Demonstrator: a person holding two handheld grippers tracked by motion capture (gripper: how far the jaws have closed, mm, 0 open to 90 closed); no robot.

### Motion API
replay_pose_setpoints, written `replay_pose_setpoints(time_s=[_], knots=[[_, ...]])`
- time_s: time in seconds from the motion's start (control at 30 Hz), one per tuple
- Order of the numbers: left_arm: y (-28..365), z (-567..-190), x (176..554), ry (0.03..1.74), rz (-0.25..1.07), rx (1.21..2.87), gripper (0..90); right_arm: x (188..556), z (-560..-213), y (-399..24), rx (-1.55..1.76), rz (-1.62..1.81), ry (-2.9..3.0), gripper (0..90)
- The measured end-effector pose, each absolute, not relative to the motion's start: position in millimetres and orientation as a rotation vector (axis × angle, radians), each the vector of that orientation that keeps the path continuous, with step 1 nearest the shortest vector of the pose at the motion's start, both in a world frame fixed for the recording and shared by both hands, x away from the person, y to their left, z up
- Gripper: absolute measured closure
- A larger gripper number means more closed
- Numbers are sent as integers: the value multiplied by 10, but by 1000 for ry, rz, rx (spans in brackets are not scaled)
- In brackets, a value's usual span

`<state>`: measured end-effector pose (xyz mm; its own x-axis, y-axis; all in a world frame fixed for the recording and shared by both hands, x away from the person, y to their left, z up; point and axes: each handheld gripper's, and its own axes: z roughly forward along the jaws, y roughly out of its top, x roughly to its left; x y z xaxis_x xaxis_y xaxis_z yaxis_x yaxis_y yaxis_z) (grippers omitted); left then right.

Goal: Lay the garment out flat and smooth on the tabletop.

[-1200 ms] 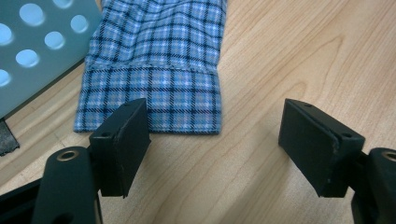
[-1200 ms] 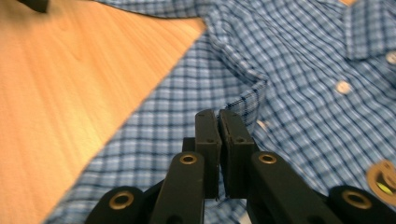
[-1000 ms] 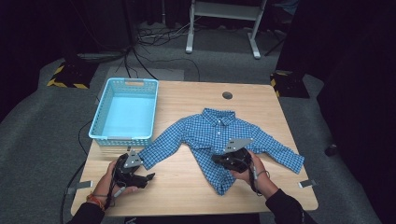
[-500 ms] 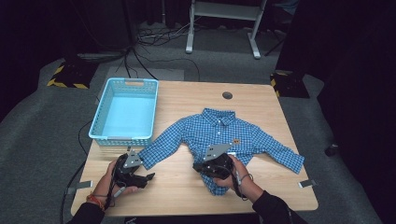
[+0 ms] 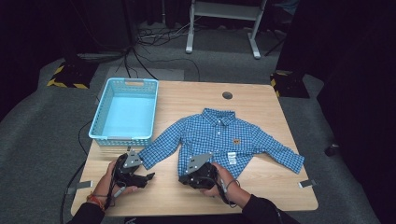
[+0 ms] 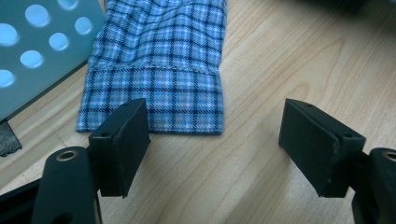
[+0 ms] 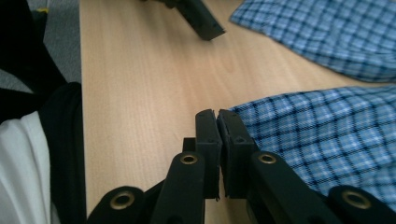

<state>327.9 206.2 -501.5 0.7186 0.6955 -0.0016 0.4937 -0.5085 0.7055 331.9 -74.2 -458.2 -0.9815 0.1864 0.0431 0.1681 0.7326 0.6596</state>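
- Shirt (image 5: 219, 137): blue checked, long-sleeved, lies flat and face up on the bench (image 5: 196, 100), at centre and right of centre in the high view. Collar points to the upper edge of the frame, both sleeves are spread out to the sides.
- A small white tag (image 5: 232, 157) sits on the shirt front near the hem; a small dark patch sits higher on the chest.
- Sleeve cuff (image 6: 154, 100) on the left side of the frame lies just beside the lower right corner of the basket (image 5: 125, 113). The basket is light blue, perforated, in the upper left part of the bench.
- Left tongs (image 5: 150, 177): lower left of the high view, held in the left hand (image 5: 114, 175). In the left gripper view the jaws stand wide apart with bare wood between them; the cuff lies just ahead of the left jaw in that frame, not pinched.
- Right tongs (image 7: 218, 123): lower centre of the high view, held in the right hand (image 5: 226, 179), at the lower hem of the shirt. In the right gripper view the jaws are pressed together, no gap to speak of. The hem edge runs right up against the right-hand jaw; I cannot tell whether any cloth is caught between them.
- The left tongs' jaw tip shows at the upper centre of the right gripper view, well apart from the right tongs.
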Motion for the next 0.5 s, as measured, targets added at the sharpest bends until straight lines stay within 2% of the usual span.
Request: replay_pose_setpoints(time_s=[0.5], knots=[[2063,-5017,3283,900,370,2212,243,3181,-4797,-556,233,1012,2971,872]])
